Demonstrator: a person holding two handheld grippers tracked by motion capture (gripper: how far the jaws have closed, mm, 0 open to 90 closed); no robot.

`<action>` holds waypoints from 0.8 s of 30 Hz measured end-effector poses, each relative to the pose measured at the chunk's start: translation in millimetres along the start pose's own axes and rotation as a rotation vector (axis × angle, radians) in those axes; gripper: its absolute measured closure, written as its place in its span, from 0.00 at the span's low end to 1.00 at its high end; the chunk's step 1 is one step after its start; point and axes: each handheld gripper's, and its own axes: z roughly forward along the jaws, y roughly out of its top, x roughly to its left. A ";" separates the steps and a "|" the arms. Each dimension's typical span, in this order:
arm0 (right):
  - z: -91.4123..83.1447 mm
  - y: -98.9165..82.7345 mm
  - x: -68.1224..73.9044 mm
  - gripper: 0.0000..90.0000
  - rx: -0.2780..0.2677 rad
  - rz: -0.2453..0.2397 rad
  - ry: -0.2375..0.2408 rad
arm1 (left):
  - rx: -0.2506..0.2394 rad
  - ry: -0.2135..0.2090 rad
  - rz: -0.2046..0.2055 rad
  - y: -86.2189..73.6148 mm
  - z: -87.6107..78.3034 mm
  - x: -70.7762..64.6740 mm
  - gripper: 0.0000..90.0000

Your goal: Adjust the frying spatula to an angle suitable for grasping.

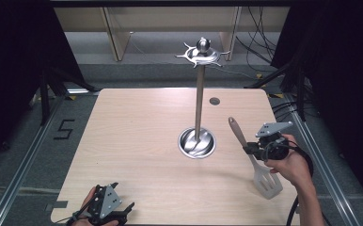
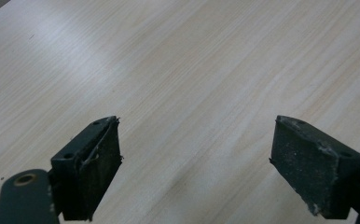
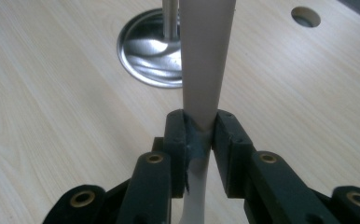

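Nearest the high camera, the left gripper [image 1: 105,210] is being held at the table's [image 1: 137,136] front edge, its jaws spread over bare wood. To the right of the utensil stand [image 1: 198,101], the slotted spatula [image 1: 255,159] is being pinched at its handle by the right gripper [image 3: 199,135], blade toward the person.

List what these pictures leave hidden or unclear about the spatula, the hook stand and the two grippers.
- Spatula: right gripper view cuts off its handle end; slotted blade lies behind the right gripper.
- Hook stand: hooks too small to count in the high view; right gripper view crops its pole.
- Left gripper: bottom edge of the high view cuts it off.
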 end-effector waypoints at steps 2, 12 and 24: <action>-2.6 0.6 -0.3 0.85 0.004 0.000 0.010 | -0.002 0.002 -0.002 0.0 -0.2 0.1 0.17; -13.4 7.7 2.7 0.85 -0.094 0.017 0.069 | 0.000 0.002 0.000 -0.1 -0.2 -0.1 0.17; -21.0 10.2 1.0 0.85 -0.170 0.015 0.097 | -0.003 0.004 -0.005 -0.1 -0.2 0.0 0.17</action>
